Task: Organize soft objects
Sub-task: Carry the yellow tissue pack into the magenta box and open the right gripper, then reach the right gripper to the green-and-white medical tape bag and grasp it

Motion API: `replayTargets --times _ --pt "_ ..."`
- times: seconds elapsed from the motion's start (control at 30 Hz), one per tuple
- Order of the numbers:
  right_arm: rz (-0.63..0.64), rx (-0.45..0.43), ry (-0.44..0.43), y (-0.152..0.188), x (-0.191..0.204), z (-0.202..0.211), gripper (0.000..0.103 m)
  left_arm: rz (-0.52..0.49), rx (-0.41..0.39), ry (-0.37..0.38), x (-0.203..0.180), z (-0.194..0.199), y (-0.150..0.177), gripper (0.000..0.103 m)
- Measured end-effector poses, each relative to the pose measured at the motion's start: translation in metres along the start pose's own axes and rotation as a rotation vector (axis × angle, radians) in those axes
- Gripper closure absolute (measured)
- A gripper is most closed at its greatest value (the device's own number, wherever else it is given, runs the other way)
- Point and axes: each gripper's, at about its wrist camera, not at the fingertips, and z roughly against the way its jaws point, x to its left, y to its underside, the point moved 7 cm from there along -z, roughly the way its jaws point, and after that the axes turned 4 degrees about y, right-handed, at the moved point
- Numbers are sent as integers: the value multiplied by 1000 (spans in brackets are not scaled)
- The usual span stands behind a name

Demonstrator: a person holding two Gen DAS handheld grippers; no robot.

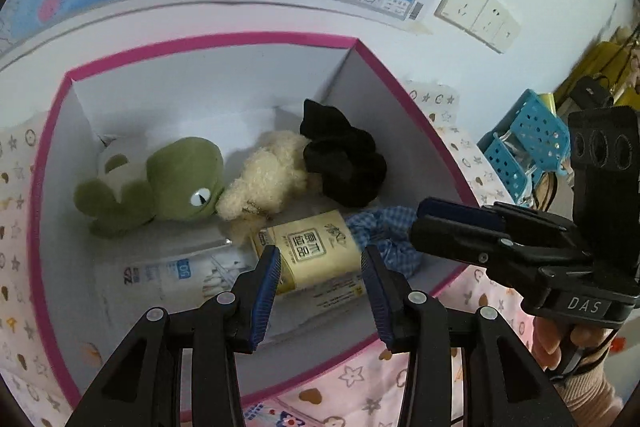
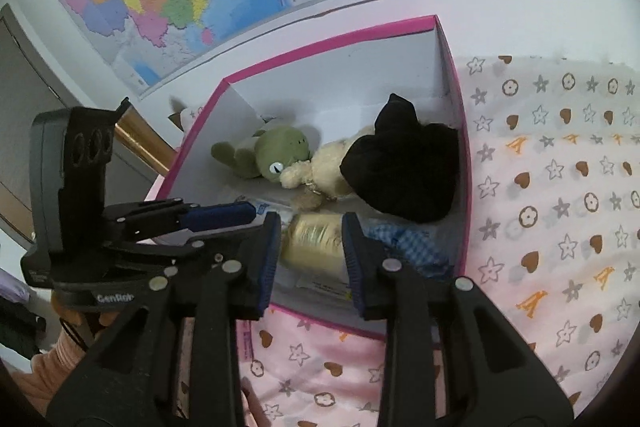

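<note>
Both the left gripper [image 1: 320, 277] and right gripper [image 2: 310, 247] are held open and empty above the pink-rimmed box [image 1: 224, 39], where the frog plush [image 1: 160, 187], cream plush [image 1: 268, 175], black scrunchie [image 1: 344, 163] and tissue pack [image 1: 316, 251] lie gathered, apparently sorted.

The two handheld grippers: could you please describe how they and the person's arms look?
Both the left gripper and right gripper are black plastic with ribbed blue pads and silver pivot rivets. White lettering marks the bodies. The wrists show peach knit sleeves.

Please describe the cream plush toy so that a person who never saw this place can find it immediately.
Look inside the pink-rimmed box on the patterned pink cloth. In its middle lies the cream plush toy, between the green frog toy and the black cloth. It is the only pale, curly-furred thing there.
</note>
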Motion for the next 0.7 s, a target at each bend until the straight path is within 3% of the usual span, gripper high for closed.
replayTargets --times 0.27,0.47,0.7 --pt "62 -29 20 16 8 22 69 -44 -113 -5 -3 42 15 60" --pt "124 -78 -69 35 32 55 63 -74 -216 24 -13 86 41 54" --pt "171 -39 -157 74 54 67 63 -31 -193 8 -2 90 83 53"
